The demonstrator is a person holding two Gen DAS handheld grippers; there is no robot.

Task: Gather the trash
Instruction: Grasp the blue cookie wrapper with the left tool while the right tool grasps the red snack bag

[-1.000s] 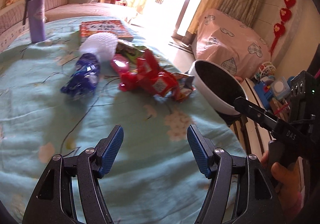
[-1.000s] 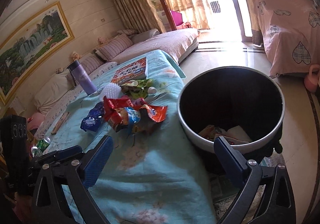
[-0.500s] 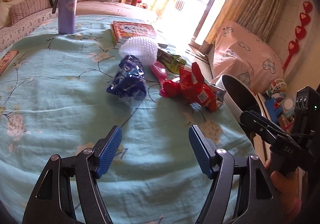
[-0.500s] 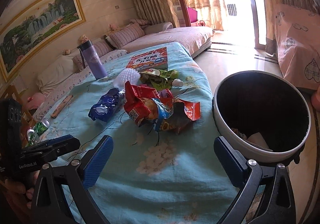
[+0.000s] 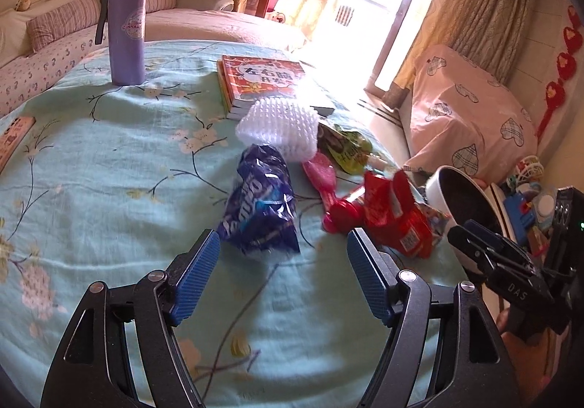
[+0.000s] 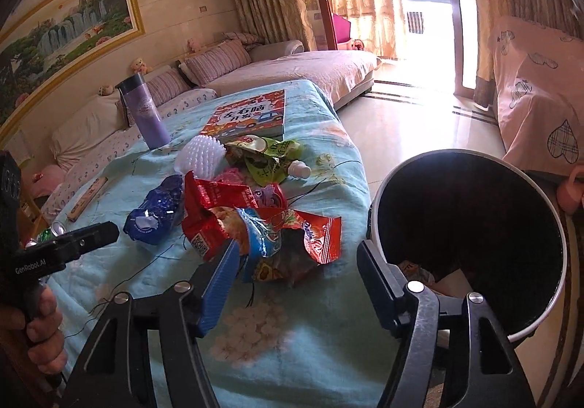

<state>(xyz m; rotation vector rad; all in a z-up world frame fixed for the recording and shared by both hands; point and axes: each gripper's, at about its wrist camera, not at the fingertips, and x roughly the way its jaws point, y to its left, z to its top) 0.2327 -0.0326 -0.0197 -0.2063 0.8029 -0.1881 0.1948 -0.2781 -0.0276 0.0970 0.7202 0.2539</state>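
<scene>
The left tool is open and holds nothing. The right tool is open too and holds nothing. The trash sits in a pile on the table, which has a green cloth. A blue bag lies just in front of the left tool, a bit toward its left finger. A red bag and a torn wrapper lie right in front of the right tool, and its left finger is very close to them, maybe touching. A green pouch and a white spiky ball lie farther back. The bin stands on the floor just beside the table edge, to the right. Some things could go wrong, I think. The bags are thin and shiny, so they may slip out of a tool. The pile is tangled, so pulling one bag may drag others off the edge and miss the bin. A tool may also pinch the cloth. The book and the cup are not trash and should stay.
</scene>
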